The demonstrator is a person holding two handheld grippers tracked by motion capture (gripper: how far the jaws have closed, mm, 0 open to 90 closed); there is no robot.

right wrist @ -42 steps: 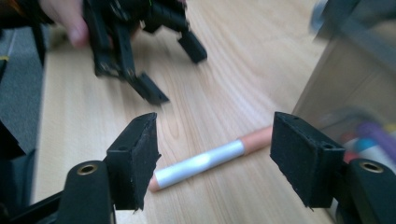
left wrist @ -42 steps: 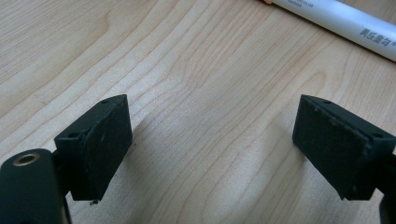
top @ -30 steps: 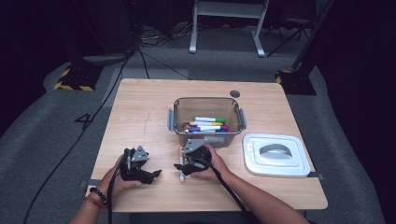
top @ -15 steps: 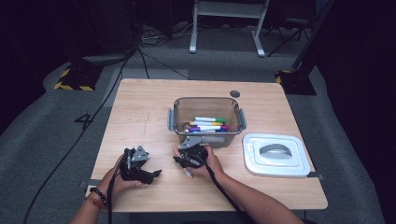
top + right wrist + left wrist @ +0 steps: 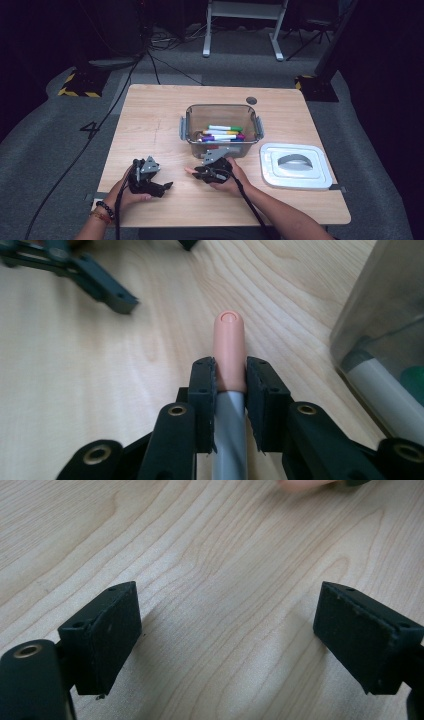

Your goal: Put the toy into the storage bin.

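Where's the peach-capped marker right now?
The marker is clamped in the right tool, low over the table just in front of the bin, to the lid's left.

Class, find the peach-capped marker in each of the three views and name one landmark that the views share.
High view: the marker pokes left from the right gripper.
Left gripper view: its cap at the top edge.
Right gripper view: centre, clamped.
Shared landmark: clear bin.

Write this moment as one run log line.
right gripper: just closed on peach-capped marker | left gripper: open above table | bin: holds markers, lid off
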